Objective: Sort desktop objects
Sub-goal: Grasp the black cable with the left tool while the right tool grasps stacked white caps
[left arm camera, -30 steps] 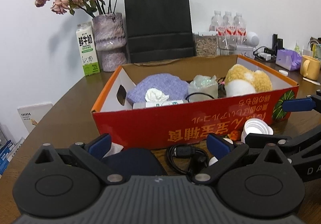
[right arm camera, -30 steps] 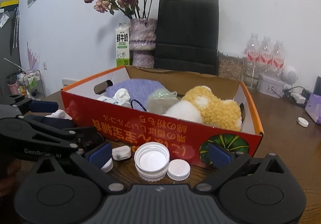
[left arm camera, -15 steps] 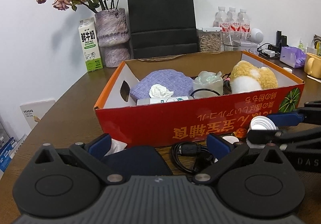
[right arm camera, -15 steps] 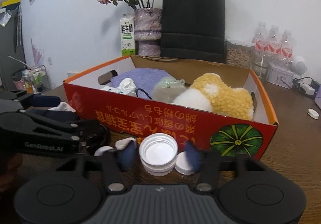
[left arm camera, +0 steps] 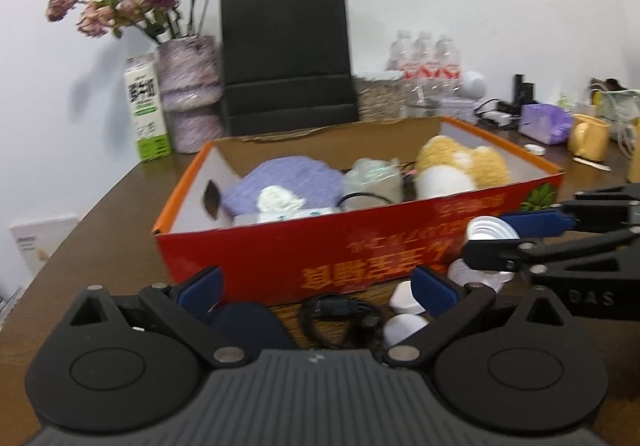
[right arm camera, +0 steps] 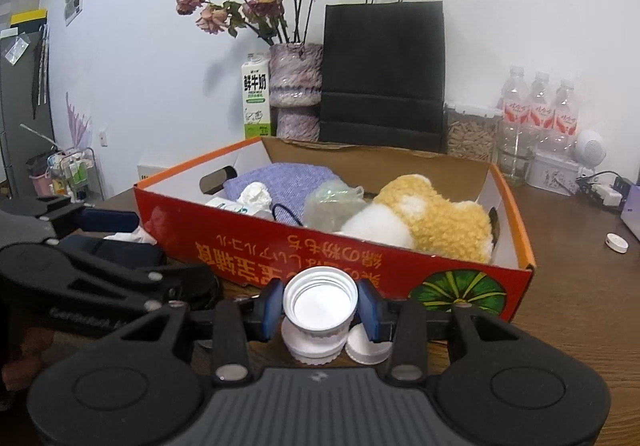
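So our right tool (right arm camera: 320, 311) has its blue pads pinched in on both sides of the wide white ribbed plastic cap (right arm camera: 320, 296). It sits open side up and looks lifted a bit clear of the other stuff. That grip makes sense to us: squeezing across the round rim keeps it level so it won't roll out on the way over.

Right under the tool there's a second white ribbed cap (right arm camera: 310, 344) on the brown wooden tabletop (right arm camera: 580, 306), and a smaller flat white lid (right arm camera: 366, 346) just to its right, touching or nearly so. We'd guess those go next.

Straight ahead of the tool is the red and orange cardboard box (right arm camera: 280, 250), already holding a folded purple knitted cloth (right arm camera: 288, 178), a crumpled clear plastic bag (right arm camera: 332, 200) and a fluffy yellow and white plush toy (right arm camera: 432, 218). Looks like the drop-off spot, since it's close and open on top.

Our left tool (left arm camera: 316, 284) is spread wide with nothing in it, hovering over a coiled black cable (left arm camera: 340, 316). A dark navy rounded pouch (left arm camera: 248, 328) lies by its left finger and a couple of small white caps (left arm camera: 404, 296) by its right one. Probably lining up for the cable, can't say for sure.
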### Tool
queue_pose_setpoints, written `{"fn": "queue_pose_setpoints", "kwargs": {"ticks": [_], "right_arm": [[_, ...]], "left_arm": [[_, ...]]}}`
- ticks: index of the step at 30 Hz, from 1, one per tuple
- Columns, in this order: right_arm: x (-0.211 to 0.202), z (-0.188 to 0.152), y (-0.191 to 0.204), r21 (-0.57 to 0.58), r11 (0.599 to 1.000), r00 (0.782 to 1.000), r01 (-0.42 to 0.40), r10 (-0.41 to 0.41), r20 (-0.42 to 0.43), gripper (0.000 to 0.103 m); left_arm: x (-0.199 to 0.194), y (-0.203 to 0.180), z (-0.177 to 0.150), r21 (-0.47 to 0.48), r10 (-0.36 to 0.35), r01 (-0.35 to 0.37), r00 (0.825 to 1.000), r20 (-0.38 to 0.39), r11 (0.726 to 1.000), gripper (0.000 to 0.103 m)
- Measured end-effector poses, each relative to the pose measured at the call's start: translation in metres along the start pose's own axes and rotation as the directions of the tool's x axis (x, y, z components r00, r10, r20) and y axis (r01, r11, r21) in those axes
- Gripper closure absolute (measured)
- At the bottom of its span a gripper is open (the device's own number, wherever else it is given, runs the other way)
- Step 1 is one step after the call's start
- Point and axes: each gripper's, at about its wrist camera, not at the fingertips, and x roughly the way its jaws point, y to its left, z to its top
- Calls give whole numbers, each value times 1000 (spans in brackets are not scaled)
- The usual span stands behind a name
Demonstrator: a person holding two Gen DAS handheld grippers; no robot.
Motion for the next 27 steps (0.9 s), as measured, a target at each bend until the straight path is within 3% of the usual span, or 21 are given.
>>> {"fn": "queue_pose_setpoints", "kwargs": {"ticks": [6,12,27], "right_arm": [[-2,1,-1,0,1000,1000,10,-10,10,64],[-4,0,0,-5,1000,1000,10,-10,16,64],[-6,0,3,-17,1000,1000,-1,1,16,64]], "left_arm": [[10,-4,0,-4,1,-2,999,-41,1000,27],[16,-5,1,-27,-2,0,997,-72,1000,37],[32,-13,-2,-28,20,-26,984,-178,999,46]]}}
